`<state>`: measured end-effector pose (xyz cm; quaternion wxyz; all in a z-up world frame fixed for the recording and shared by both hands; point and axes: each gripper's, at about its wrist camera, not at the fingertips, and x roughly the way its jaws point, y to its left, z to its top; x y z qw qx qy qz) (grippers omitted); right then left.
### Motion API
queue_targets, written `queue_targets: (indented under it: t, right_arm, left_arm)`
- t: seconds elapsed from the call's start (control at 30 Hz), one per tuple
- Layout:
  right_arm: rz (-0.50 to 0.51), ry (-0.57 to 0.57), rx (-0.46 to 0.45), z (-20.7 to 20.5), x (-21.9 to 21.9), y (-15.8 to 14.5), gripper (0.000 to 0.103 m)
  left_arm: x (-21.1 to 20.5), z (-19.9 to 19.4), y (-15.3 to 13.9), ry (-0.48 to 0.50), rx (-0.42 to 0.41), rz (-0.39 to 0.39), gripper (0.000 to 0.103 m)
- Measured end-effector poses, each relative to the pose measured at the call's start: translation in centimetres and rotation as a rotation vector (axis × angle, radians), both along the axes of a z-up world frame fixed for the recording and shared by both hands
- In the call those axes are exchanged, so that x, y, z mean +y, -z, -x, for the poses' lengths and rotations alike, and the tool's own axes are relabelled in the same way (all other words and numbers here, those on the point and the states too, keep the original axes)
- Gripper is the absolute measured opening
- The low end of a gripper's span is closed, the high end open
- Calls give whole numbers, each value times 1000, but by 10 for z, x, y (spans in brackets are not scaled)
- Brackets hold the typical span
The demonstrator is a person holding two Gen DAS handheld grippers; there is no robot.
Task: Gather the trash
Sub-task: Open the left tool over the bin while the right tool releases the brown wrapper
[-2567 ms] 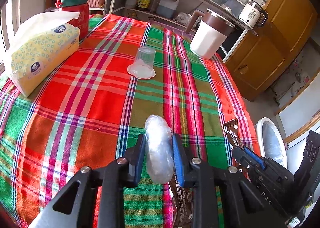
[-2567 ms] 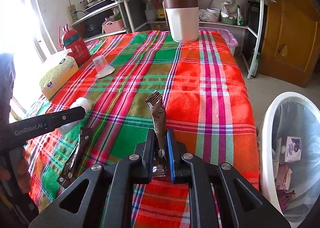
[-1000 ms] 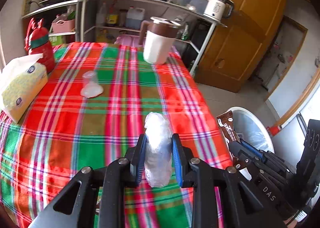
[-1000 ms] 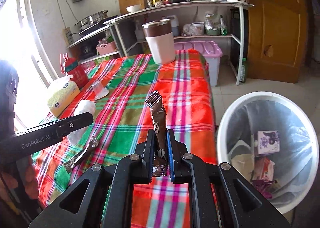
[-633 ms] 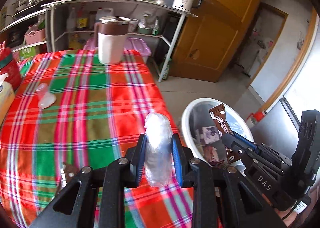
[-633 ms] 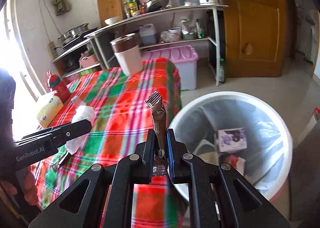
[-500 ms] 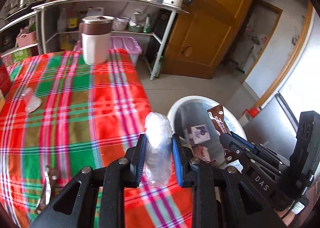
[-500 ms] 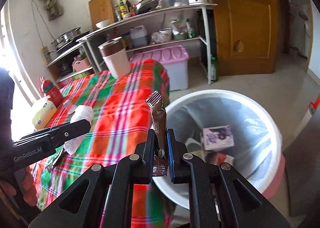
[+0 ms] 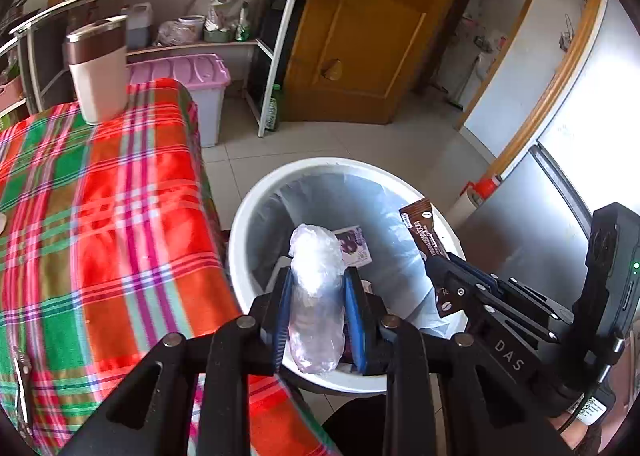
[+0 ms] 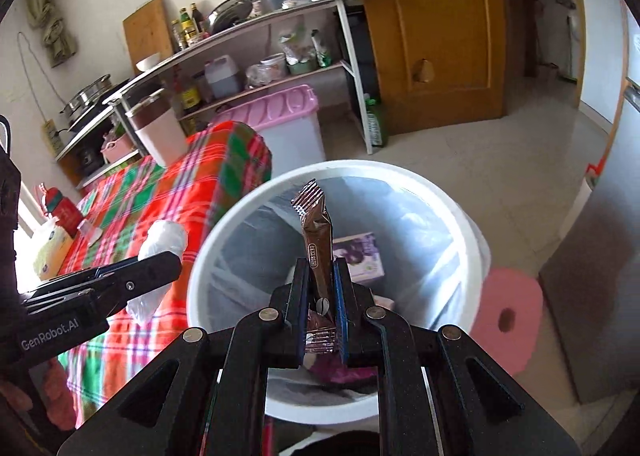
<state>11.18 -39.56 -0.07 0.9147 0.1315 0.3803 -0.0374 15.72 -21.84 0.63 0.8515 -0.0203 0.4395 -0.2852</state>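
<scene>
Both grippers loaded, above bin (image 10: 472,240).
Left gripper (image 9: 316,316), marked "GenRobot.AI": fingers clamp plastic wad (image 9: 316,296). Right gripper (image 10: 320,296), marked "DAS": fingers pinch brown sachet (image 10: 318,240) upright; bin directly beyond fingertips, plaid tabletop (image 9: 100,216) left.

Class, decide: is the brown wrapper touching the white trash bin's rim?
Apart. The right wrist view shows the brown wrapper clamped upright in the right hand-held gripper, inside the white trash bin's rim outline with clear space around.
</scene>
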Motion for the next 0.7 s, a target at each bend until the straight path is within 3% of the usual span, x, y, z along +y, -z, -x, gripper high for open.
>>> queue_targets:
  t: [0.23, 0.3, 0.37, 0.53, 0.7]
  right_arm:
    - [-5, 30, 58, -3, -19, 18, 12]
    - [-4, 38, 70, -4, -22, 20, 13]
    - [-9, 29, 73, -4, -23, 20, 13]
    - [-3, 34, 73, -4, -25, 21, 14]
    - [-13, 46, 77, -3, -25, 23, 33]
  left_arm:
    - [-29, -2, 13, 38, 32, -18, 28]
    - [-33, -3, 16, 40, 42, -24, 33]
    - [-34, -4, 18, 38, 50, -26, 51]
    - [-34, -3, 16, 40, 42, -24, 53]
    - [-24, -3, 16, 24, 45, -20, 53]
